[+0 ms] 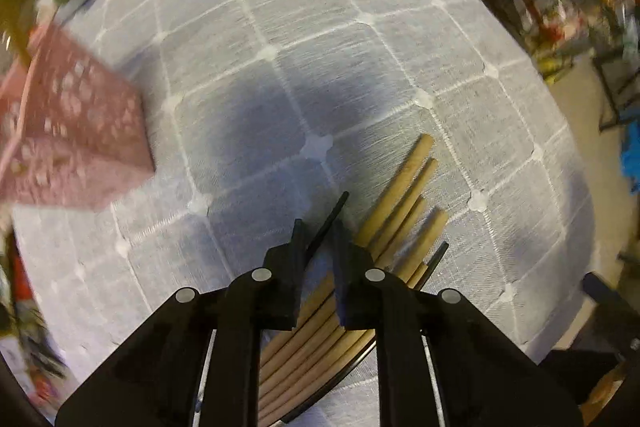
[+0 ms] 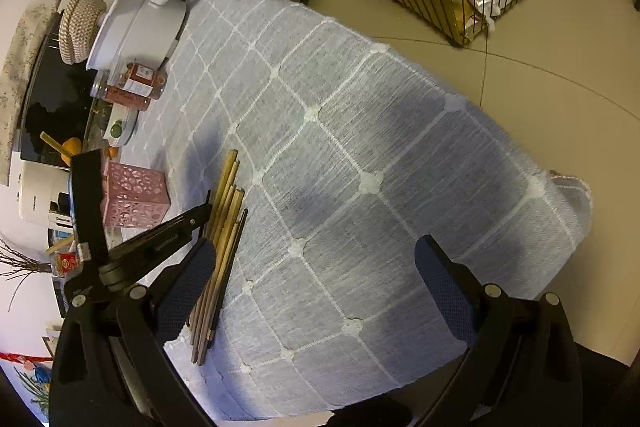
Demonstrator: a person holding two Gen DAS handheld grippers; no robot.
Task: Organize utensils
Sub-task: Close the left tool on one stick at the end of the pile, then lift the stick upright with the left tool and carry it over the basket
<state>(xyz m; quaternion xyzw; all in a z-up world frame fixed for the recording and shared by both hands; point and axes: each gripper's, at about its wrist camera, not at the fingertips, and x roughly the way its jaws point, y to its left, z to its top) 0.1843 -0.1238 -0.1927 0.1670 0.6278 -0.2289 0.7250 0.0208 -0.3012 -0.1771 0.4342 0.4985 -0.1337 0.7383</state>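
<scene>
The left hand-held gripper (image 1: 318, 233) is pointing down at the desk (image 1: 360, 39), its two black fingers drawn close together around a thin black chopstick (image 1: 334, 215) whose tip is sticking out beyond them toward the middle of the left wrist frame. The gap between the fingers is narrow and the stick is sitting in it; whether the pads are actually pressing on it cannot be told.

Just right of that stick, a loose bundle of wooden chopsticks (image 1: 404, 195) is lying flat on the desk, pale tan, round and slim, fanned slightly so that their ends are stepping up toward the centre right of the frame. A second dark chopstick (image 1: 438, 255) is lying along the bundle's right edge. In the right wrist view the same bundle (image 2: 224, 227) is lying at the lower left, running along the near left edge of the desk.

The right hand-held gripper (image 2: 316, 287) is hanging over the desk with its fingers spread wide and nothing between them.

A pink perforated holder (image 1: 76, 131) is standing at the left edge of the left wrist frame, well apart from the chopsticks. The desk is wearing a grey cloth with a white grid. A white pot (image 2: 140, 27) and a red-filled jar (image 2: 132, 83) are standing at the upper left.
</scene>
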